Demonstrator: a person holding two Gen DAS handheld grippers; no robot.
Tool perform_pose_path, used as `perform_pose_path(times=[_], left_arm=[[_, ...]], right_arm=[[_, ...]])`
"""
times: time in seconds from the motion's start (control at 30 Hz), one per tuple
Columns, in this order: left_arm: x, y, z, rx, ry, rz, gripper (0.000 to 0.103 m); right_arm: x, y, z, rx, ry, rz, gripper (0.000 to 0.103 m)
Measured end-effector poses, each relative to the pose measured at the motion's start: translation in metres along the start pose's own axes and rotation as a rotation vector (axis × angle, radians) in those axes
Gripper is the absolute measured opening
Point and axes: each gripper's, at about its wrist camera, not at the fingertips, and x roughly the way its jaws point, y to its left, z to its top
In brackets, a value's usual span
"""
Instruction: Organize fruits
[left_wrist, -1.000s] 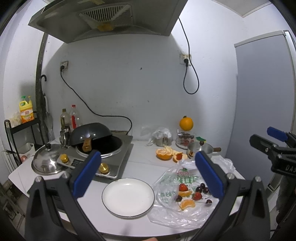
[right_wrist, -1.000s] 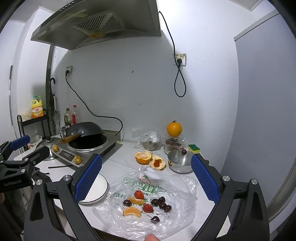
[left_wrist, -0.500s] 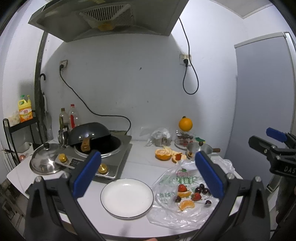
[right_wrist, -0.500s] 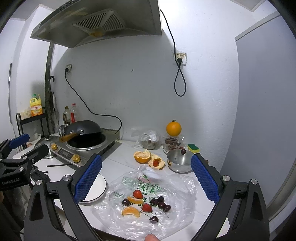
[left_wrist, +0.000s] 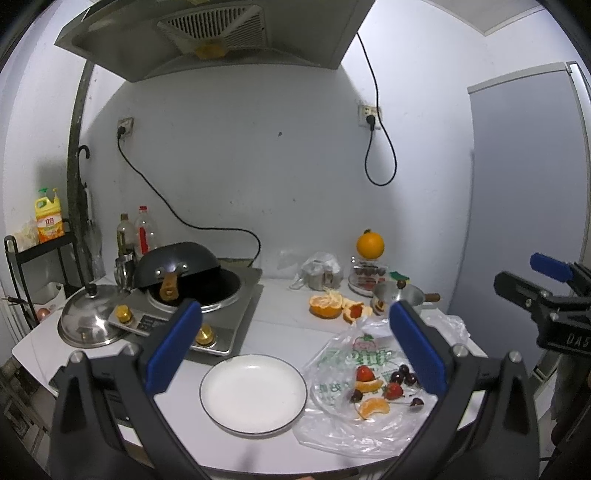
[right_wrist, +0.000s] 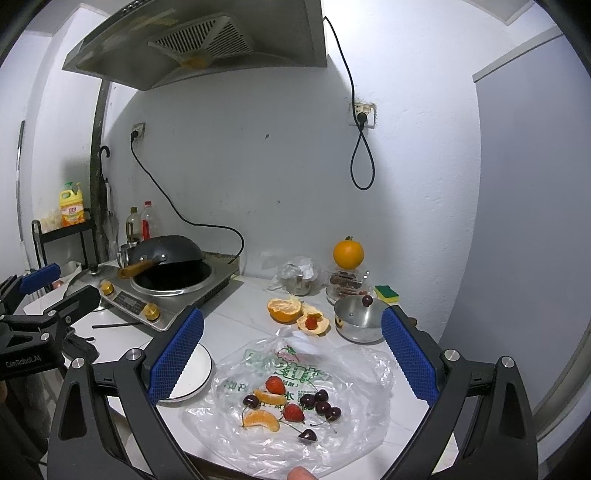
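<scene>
Both claws, left (left_wrist: 295, 347) and right (right_wrist: 291, 354), gape empty above the counter; the right should descend squarely onto the strawberry (right_wrist: 275, 384) ahead-below, avoiding the bag (right_wrist: 354, 369).

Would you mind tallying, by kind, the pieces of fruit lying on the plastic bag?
Strawberries: 2
Orange segments: 2
Cherries: 6
Total: 10
</scene>
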Motion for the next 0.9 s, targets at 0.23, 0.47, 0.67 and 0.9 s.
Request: perform_pose_path(times=[0.23, 0.47, 0.67, 0.9], left_arm=[[0.002, 0.002, 0.001, -0.002, 0.0, 0.003, 0.102], [0.003, 0.002, 0.001, 0.0, 0.0, 0.007, 0.102], [0.004, 0.001, 0.0, 0.0, 0.001, 0.007, 0.102], [0.016, -0.003, -0.004, 0.019, 0.035, -0.005, 0.102]], right_arm=[[0.001, 0.002, 0.002, -0.004, 0.003, 0.005, 0.099], [0.002, 0.005, 0.004, -0.007, 0.005, 0.008, 0.099], [0.001, 0.005, 0.003, -0.007, 0.004, 0.008, 0.099], [0.008, -0.006, -0.001, -0.009, 0.0, -0.024, 0.099]])
